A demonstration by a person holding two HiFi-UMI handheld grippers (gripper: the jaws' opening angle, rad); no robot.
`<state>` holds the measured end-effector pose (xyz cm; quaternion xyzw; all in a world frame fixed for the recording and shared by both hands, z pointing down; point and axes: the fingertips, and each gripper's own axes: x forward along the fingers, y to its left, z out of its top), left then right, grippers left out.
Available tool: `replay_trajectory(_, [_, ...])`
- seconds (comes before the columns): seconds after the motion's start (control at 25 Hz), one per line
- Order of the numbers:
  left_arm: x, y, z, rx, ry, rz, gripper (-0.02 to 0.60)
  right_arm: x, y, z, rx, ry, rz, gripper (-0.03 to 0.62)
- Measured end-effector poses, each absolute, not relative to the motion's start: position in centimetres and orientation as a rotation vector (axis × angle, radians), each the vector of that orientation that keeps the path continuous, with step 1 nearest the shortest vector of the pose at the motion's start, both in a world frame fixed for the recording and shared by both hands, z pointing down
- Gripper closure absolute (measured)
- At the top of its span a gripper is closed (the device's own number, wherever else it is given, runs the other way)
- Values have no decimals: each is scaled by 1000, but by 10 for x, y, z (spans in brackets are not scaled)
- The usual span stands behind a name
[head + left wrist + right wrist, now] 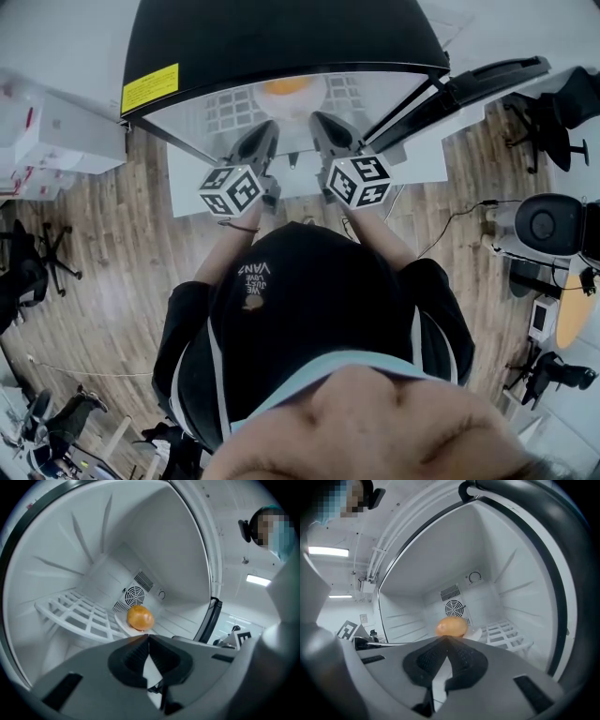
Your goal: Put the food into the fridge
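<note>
An orange bun-like food [140, 618] [452, 626] [286, 87] lies on a small white plate [123, 621] [474, 633] inside the open fridge [281, 103], near the back wall's round fan grille. Both grippers are held side by side in front of the fridge opening, pointing at the food. My left gripper [148, 636] [272, 141] is shut with nothing between its jaws. My right gripper [444, 639] [319, 127] is also shut and empty. Neither touches the food or the plate.
A white wire shelf [79, 613] [506, 634] stands beside the plate inside the fridge. The black fridge door [478, 89] hangs open at the right. Office chairs [553, 220] and a white cabinet [56, 131] stand on the wooden floor around me.
</note>
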<state>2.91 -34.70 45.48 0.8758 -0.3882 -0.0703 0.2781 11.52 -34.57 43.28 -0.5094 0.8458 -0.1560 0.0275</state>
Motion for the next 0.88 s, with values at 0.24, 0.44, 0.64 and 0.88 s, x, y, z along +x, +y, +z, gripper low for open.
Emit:
replay_trajectory(0.24, [26, -334, 453, 2379, -1016, -179, 563, 115, -330, 432, -1633, 2603, -428, 582])
replay_trajectory(0.44, [24, -325, 452, 2399, -999, -164, 563, 116, -316, 432, -1678, 2577, -419, 582])
replay_trajectory(0.64, [25, -310, 447, 2420, -960, -166, 563, 118, -300, 430, -1721, 2553, -391, 582])
replay_trajectory(0.88, [22, -294, 450, 2445, -917, -145, 563, 112, -281, 433, -1768, 2525, -389, 582])
